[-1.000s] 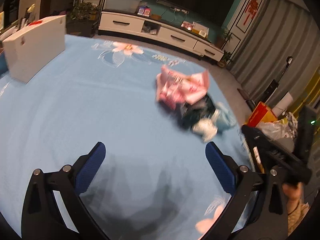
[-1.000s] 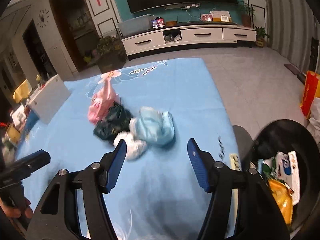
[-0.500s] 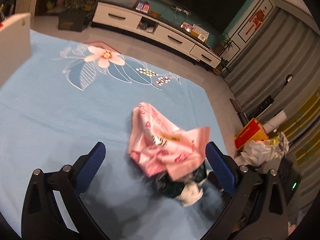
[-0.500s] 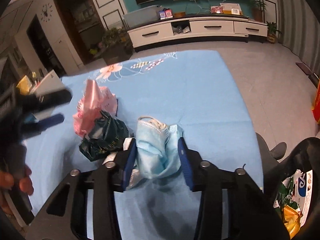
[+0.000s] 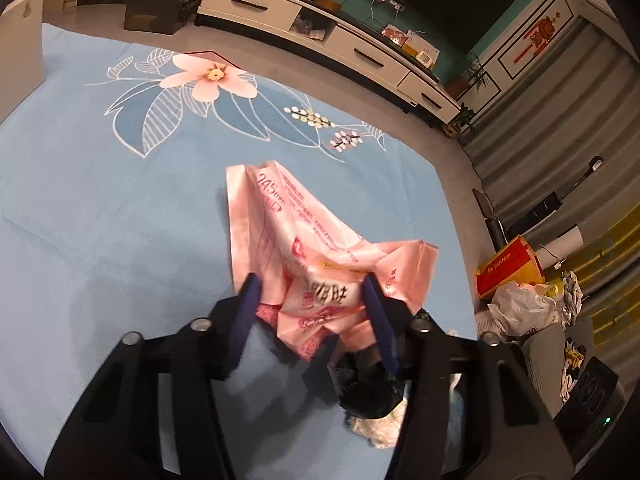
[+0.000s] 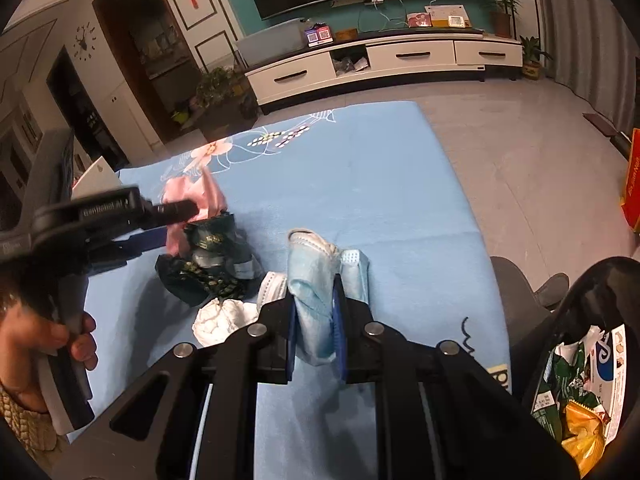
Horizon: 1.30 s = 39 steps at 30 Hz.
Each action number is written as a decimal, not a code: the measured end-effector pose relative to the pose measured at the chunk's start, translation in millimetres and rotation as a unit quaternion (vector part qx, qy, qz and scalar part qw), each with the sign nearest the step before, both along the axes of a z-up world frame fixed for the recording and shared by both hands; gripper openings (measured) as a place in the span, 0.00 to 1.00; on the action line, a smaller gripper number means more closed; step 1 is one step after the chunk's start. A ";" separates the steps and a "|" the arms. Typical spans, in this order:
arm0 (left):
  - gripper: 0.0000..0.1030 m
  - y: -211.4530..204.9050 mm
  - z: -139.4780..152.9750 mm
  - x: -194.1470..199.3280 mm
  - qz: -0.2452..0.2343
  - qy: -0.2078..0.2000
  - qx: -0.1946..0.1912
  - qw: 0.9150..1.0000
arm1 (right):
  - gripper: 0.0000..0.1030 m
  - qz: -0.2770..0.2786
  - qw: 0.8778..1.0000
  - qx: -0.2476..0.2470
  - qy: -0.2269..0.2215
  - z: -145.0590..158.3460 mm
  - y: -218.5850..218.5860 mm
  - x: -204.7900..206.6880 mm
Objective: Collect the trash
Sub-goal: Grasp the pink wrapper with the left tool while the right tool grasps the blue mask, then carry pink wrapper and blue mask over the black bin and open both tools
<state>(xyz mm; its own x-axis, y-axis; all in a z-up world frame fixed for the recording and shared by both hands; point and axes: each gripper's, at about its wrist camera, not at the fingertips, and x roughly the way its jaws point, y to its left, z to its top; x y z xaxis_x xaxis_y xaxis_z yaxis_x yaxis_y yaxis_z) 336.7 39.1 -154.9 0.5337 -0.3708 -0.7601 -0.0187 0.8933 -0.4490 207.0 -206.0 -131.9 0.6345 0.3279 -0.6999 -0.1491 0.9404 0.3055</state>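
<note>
A crumpled pink plastic wrapper [image 5: 304, 248] lies on the blue floral cloth [image 5: 100, 208]. My left gripper [image 5: 312, 300] has its blue fingers closed in on the wrapper's two sides and grips it; it also shows in the right wrist view [image 6: 180, 210]. My right gripper [image 6: 314, 320] is shut on a light blue face mask [image 6: 316, 276]. A dark green crumpled bag [image 6: 212, 264] and a white crumpled tissue [image 6: 220, 320] lie between the two grippers. A black trash bin [image 6: 592, 360] holding wrappers stands at the right.
A white box [image 5: 20, 48] sits at the cloth's far left. A white TV cabinet [image 6: 380, 64] stands against the far wall. Bags and a red-yellow box [image 5: 512, 268] lie on the floor to the right of the cloth.
My left gripper moved in onto the pink wrapper and closed on it. My right gripper closed fully on the blue mask.
</note>
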 end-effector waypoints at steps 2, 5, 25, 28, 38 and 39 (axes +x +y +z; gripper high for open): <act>0.38 3.3 0.1 -4.7 0.001 -0.006 -0.002 1.000 | 0.16 -0.003 1.000 0.002 -0.001 1.5 0.8 -1.5; 0.32 7.5 6.4 -14.6 -0.004 -0.022 0.009 1.000 | 0.16 -0.006 1.000 0.011 -0.009 7.8 -1.2 -10.1; 0.31 9.2 76.4 -163.0 -0.063 -0.129 0.085 0.986 | 0.16 -0.024 0.998 0.029 -0.053 50.3 -15.6 -100.6; 0.31 -8.4 82.2 -179.9 -0.086 -0.134 0.088 0.983 | 0.16 -0.030 0.997 0.026 -0.060 55.8 -22.1 -119.3; 0.31 -69.8 100.1 -226.7 -0.152 -0.161 0.110 0.969 | 0.16 -0.071 0.994 0.005 -0.083 73.3 -56.6 -159.2; 0.31 -76.1 100.9 -229.5 -0.158 -0.163 0.110 0.968 | 0.16 -0.077 0.993 0.003 -0.085 73.5 -60.1 -162.3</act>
<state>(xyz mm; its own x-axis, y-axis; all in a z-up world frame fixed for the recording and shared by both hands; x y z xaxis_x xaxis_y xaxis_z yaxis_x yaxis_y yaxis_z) 107.2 -37.0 -54.0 0.6443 -0.4028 -0.6501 0.3821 0.9059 -0.1826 44.6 -266.2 -58.4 0.7862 0.2215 -0.5768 -0.0528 0.9542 0.2944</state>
